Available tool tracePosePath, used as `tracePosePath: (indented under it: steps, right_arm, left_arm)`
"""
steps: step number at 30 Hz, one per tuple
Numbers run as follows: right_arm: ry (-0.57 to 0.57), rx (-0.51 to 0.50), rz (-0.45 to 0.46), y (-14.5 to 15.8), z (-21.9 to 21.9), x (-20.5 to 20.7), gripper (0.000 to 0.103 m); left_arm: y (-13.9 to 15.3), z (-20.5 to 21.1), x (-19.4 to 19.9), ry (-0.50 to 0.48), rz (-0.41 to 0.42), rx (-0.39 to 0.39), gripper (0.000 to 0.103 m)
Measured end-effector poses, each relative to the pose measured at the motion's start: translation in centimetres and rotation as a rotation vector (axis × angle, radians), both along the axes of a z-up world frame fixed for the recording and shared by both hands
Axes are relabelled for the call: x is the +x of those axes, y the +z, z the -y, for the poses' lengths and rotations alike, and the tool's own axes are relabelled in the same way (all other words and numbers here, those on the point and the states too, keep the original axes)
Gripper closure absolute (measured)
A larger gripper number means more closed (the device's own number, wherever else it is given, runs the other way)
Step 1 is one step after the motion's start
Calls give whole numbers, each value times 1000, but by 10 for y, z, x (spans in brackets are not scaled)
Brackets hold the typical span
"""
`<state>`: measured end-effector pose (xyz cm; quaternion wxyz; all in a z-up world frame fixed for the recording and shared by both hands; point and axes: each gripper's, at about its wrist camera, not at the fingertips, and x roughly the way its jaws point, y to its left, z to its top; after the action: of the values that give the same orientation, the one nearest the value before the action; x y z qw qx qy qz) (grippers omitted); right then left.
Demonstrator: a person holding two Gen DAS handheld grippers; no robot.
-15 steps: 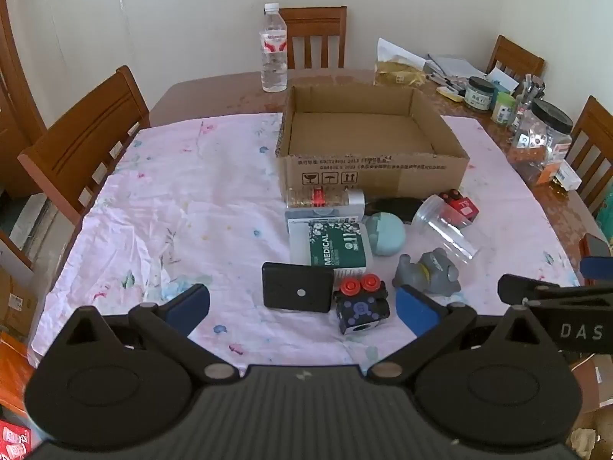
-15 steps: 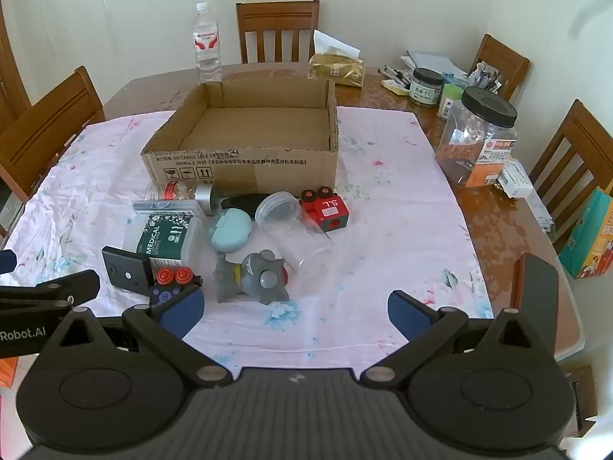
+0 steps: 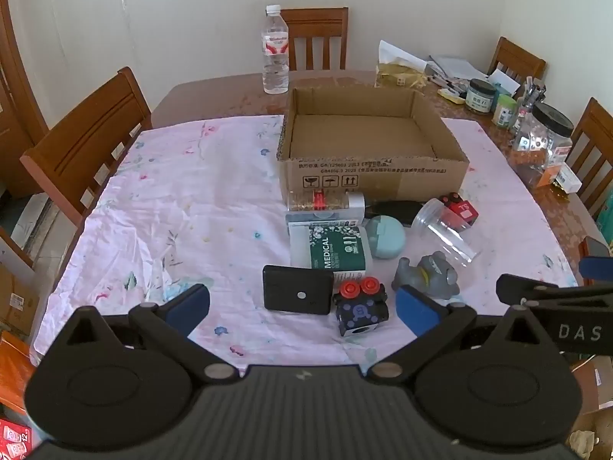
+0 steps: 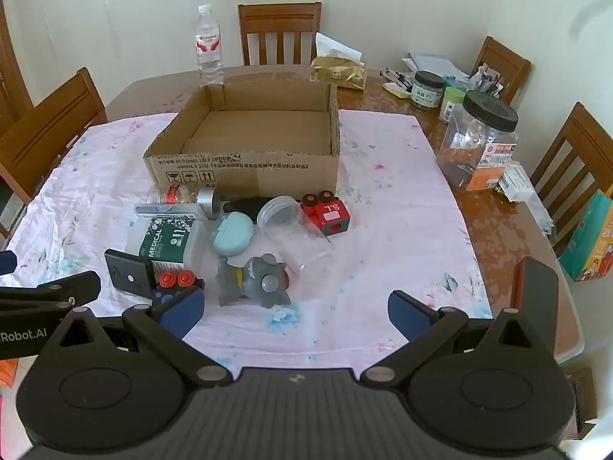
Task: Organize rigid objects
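Rigid items are clustered on the cloth [image 3: 161,207] just in front of the empty box [image 3: 367,176]: medical box [image 3: 331,247], black case [image 3: 297,294], dark cube [image 3: 360,312], grey toy [image 4: 251,280], clear cup [image 4: 295,234], red cube [image 4: 325,212]. No change vs. the earlier frames is seen; nothing shifted. Left gripper [image 3: 302,306] and right gripper [image 4: 295,312] are spread fully, nothing held. Dark cube is partly hidden in the right view by a pad; the dark item behind the cup can't be identified.

We see only a slice of the black object [image 4: 253,204] tucked behind the teal case [image 4: 232,235] and clear jar [image 4: 295,235], the small print on the cardboard box [image 3: 373,165] is unreadable, and the red packets [image 3: 13,439] are cropped at the frame's corner.
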<state>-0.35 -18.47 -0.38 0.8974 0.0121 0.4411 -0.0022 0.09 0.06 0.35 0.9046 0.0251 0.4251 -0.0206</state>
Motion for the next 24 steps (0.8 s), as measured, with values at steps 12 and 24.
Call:
tracePosePath:
  steps: [12, 24]
  right_arm:
    - [1, 0, 2, 0, 2, -1, 0]
    - [5, -4, 5, 1, 4, 0, 0]
  left_arm:
    - [2, 2, 0, -3, -1, 3, 0]
    - [5, 5, 0, -1, 3, 6, 1]
